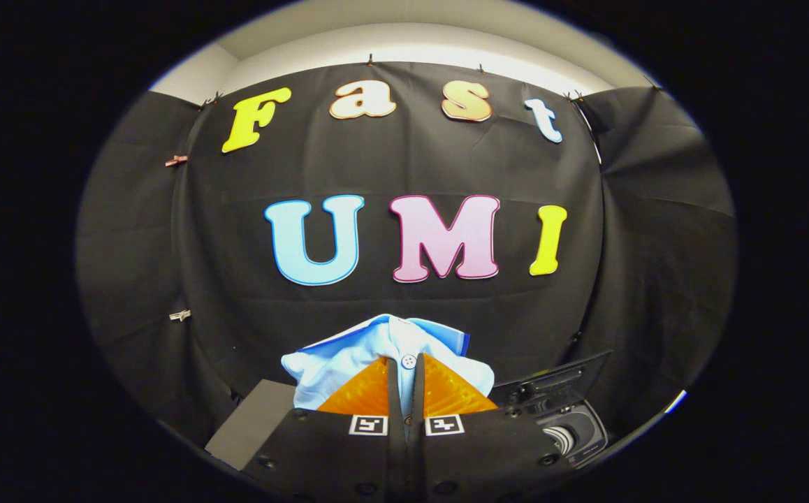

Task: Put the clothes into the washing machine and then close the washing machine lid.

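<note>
Behind everything hangs the black cloth wall (404,168) of the booth. To the right of the claw, and lower, stands one washing machine (564,412); its lid (559,377) is raised, and part of the dark opening can be seen, while the rest of the machine is cut off. To the left of the claw lies one flat grey panel (251,423); what it is I cannot tell. The claw (406,377) is nearly closed, and both fingers press on one light blue shirt (376,346) with one white button (409,361). The shirt bunches just ahead of the fingers, its lower part hidden behind them.
</note>
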A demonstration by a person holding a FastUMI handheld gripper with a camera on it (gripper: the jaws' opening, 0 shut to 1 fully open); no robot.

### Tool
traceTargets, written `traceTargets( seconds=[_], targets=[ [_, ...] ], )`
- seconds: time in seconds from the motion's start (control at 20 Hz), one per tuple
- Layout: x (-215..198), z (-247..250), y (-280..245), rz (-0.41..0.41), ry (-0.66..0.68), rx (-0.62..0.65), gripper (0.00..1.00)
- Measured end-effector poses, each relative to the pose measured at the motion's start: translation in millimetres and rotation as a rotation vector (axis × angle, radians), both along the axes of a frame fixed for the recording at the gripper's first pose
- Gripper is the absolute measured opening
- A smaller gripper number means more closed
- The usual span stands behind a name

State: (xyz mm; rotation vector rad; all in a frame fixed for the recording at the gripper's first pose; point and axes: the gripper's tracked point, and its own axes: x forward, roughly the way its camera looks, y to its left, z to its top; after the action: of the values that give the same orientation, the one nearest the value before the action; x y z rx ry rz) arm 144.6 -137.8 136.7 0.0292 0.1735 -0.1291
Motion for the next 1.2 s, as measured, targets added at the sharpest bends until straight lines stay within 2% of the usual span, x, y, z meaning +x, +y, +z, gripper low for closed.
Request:
traceTargets(
  seconds=[0.35,0.65,0.95,1.2],
  targets=[
    [-14,1,-111,-0.037,0.012,-0.031,0.05],
    [-24,-22,-196,-0.082,0.040,-0.068,0.05],
    [-25,-72,-250,-0.128,0.115,-0.087,0.05],
    [-29,-151,-275,-0.145,0.227,-0.103,0.05]
  ],
)
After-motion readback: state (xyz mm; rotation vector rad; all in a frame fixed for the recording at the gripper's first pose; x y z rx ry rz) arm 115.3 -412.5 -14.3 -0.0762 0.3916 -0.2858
